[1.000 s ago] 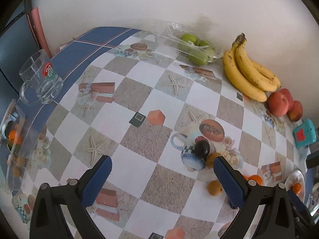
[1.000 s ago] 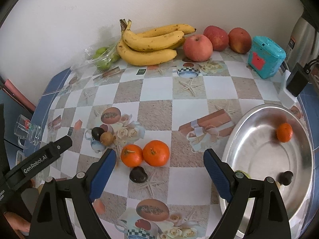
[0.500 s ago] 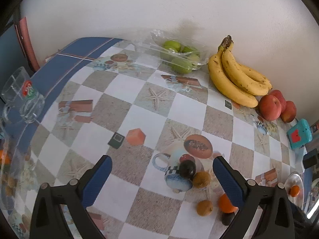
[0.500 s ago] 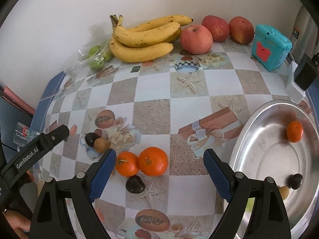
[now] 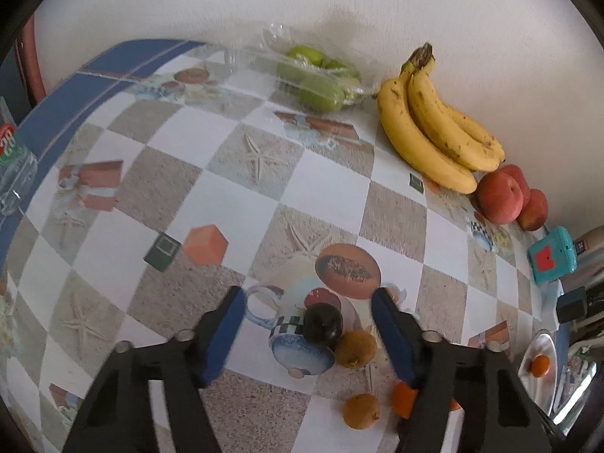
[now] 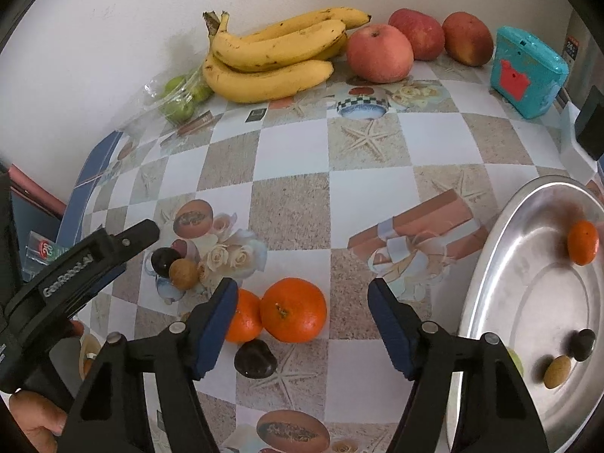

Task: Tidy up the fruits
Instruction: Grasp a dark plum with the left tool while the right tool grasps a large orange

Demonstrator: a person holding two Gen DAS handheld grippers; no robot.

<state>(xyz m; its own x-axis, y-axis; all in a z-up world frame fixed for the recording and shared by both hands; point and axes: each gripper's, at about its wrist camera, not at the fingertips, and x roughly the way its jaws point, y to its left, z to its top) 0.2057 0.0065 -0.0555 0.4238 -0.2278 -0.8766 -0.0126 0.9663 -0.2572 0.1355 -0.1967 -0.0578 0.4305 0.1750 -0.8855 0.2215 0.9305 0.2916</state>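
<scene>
In the left wrist view my left gripper hangs over a dark plum and a brown kiwi-like fruit. Its jaws are closing, with the plum between them and untouched. A second brown fruit lies nearer. My right gripper hovers over two oranges. Its jaws are closing around the larger one, and no pad presses on it. A dark fruit lies just in front. The steel tray on the right holds a small orange, a dark fruit and a brown one.
Along the wall lie bananas, three red apples, bagged green fruits and a teal box. A glass mug stands at the far left edge. A person's hand holds the left gripper's handle.
Both grippers' jaws have narrowed. The left gripper came forward and down over the plum and brown fruits. The right one sank closer to the oranges.
</scene>
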